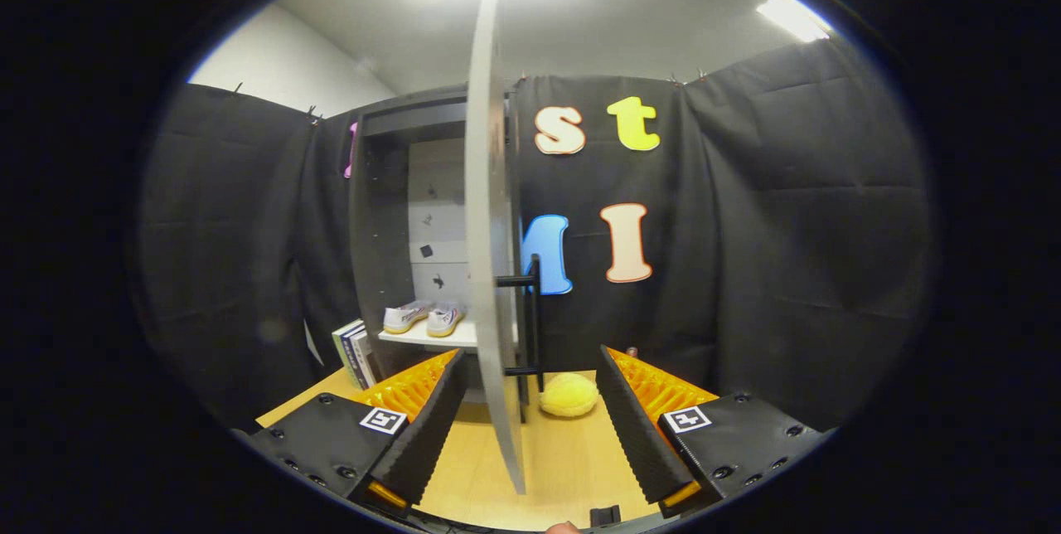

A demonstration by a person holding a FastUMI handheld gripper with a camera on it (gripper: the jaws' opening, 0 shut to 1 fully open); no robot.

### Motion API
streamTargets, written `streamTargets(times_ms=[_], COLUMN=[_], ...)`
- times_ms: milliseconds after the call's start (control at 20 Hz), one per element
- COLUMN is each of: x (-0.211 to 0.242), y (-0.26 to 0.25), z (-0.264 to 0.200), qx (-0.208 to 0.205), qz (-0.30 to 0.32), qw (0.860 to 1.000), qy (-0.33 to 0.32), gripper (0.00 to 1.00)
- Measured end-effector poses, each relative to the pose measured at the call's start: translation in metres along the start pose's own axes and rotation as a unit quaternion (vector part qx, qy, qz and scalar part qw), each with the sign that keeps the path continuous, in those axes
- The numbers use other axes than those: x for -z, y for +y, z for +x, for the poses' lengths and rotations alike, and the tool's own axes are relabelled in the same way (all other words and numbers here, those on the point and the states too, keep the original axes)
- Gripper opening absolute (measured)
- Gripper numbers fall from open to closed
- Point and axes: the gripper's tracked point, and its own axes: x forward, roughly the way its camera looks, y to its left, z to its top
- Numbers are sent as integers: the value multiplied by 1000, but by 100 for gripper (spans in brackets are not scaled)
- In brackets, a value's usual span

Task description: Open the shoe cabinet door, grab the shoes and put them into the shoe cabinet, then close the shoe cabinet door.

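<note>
The shoe cabinet stands dark and tall ahead on the left, its grey door swung wide and seen edge-on, reaching down between my fingers. A black bar handle sits on the door's right face. A pair of white shoes rests side by side on a pale shelf inside the cabinet. My gripper is open, one finger on each side of the door's lower edge, neither touching it. Nothing is held.
Several books stand upright at the cabinet's left foot. A yellow plush lump lies on the wooden tabletop just right of the door, ahead of the right finger. Black cloth walls surround the booth.
</note>
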Motion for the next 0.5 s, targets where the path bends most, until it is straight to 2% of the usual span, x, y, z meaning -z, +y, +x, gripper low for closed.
streamTargets(times_ms=[350,500], x=[4,17], y=[-68,-79], z=[51,71], qx=[131,153], qz=[12,31], qw=[991,988], qy=[-23,-8], gripper=[96,96])
